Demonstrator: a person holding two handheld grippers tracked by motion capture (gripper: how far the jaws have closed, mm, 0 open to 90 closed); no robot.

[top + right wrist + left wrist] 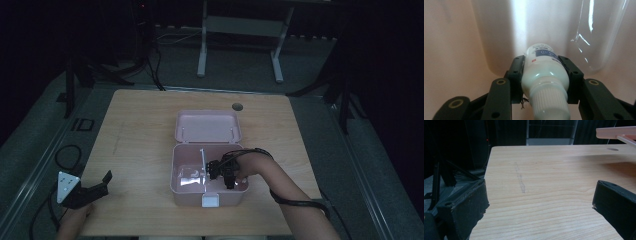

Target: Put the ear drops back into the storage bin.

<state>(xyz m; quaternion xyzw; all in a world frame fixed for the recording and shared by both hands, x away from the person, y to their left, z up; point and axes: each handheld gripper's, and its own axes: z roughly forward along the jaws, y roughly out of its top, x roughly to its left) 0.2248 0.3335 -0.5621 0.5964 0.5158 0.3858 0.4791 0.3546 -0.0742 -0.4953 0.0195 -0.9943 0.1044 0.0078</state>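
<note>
An open pink box (173,172) sits mid-table with its lid (207,126) laid back. My right gripper (223,173) reaches down into the box's right compartment. In the right gripper view this gripper (541,62) is shut on a white bottle (545,80) with a ribbed white cap and a blue label, its base close to the pink box wall (449,50). My left gripper (98,189) rests at the table's front left edge. Its jaws stand wide apart, and in its own view the left gripper (540,195) has only bare wood between them.
A white divider (202,162) splits the box, and a clear plastic piece (596,37) stands beside the bottle. A white latch (210,200) sticks out at the box front. The table (140,130) has a round cable hole (237,106) at the back. The pink lid's edge (616,132) shows from the left gripper.
</note>
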